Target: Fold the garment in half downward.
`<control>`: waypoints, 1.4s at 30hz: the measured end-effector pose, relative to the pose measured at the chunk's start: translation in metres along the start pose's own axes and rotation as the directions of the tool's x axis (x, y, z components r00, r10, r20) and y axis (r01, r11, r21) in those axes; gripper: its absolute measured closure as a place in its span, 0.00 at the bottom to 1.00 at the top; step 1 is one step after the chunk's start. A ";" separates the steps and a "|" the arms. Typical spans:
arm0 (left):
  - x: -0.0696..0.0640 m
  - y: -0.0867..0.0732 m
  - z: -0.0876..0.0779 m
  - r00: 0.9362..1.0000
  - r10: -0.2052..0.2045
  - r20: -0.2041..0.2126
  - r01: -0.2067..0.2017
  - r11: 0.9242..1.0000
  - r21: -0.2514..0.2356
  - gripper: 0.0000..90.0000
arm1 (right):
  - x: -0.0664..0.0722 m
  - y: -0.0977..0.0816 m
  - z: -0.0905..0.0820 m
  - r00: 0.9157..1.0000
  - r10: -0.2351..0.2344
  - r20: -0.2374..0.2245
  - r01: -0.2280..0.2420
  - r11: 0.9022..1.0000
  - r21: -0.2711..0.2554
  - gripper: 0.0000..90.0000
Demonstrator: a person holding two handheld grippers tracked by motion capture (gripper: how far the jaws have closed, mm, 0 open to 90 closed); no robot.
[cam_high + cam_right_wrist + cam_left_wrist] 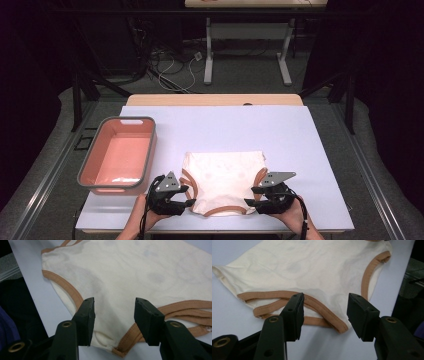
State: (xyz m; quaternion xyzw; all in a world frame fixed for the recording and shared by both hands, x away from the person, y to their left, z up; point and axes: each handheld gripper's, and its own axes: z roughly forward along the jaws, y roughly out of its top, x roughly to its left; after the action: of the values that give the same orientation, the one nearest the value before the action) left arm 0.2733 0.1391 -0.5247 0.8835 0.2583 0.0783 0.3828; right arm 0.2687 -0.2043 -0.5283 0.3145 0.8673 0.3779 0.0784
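A cream garment (225,180) with tan trim lies flat on the pale table (250,130), its trimmed openings toward the near edge. My left gripper (189,196) sits at the garment's near left corner. In the left gripper view the cloth (312,267) spreads ahead, and the gripper (325,300) is open with the tan hem under the gap between its jaws. My right gripper (251,196) is at the near right corner. In the right gripper view it (114,302) is also open over the garment (130,267), pinching nothing.
A pink bin with a grey rim (131,120) stands on the table's left side with nothing in it. The near table edge runs just below both hands. Beyond the far edge, on the floor, are cables and the legs of another table.
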 end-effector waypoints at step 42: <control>0.017 -0.009 0.014 0.993 -0.024 -0.117 0.029 0.999 0.039 0.17 | -0.020 -0.008 0.002 0.996 0.000 0.086 -0.001 1.000 0.003 0.12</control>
State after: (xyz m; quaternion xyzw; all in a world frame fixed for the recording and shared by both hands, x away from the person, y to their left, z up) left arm 0.2894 0.1442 -0.5423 0.8817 0.2933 0.1193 0.3499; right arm 0.2812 -0.2194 -0.5377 0.3307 0.8636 0.3627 0.1151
